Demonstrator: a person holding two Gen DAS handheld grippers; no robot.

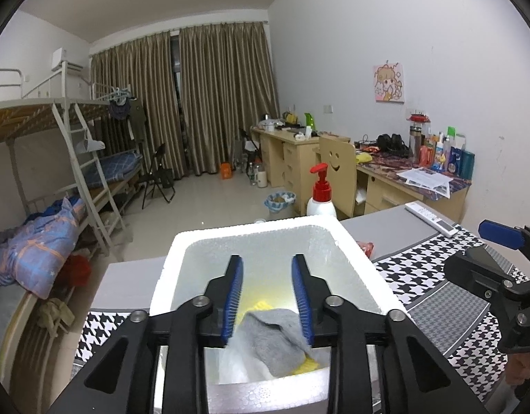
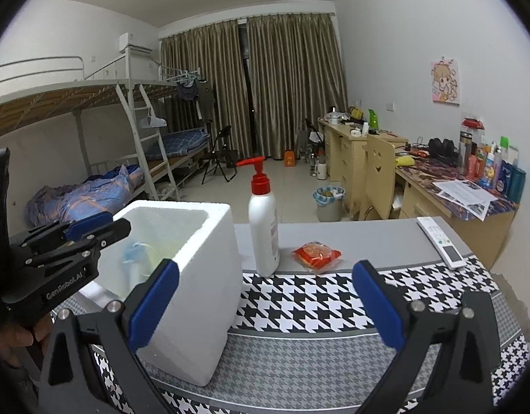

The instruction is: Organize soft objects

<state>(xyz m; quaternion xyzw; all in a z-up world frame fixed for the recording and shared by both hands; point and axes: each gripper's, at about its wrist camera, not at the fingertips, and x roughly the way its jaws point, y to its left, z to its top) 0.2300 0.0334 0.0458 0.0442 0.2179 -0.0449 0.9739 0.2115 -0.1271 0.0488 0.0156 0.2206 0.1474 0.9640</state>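
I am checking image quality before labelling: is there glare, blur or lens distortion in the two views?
Left wrist view: strong fisheye bending with dark corners; the foam box interior looks washed out and bright, yet the grey sock stays sharp. Right wrist view: same curved edges and dark vignette; the pump bottle and remote are clear, without motion blur; lighting is even and dim.

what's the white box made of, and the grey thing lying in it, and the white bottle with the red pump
White box: looks like expanded foam, matte, with a beaded, pebbly grain on its thick walls.
Grey thing: soft knit or fleece fabric, probably a sock, matte, fuzzy and crumpled.
White bottle: smooth plastic by its look, slightly glossy, with a red plastic pump.
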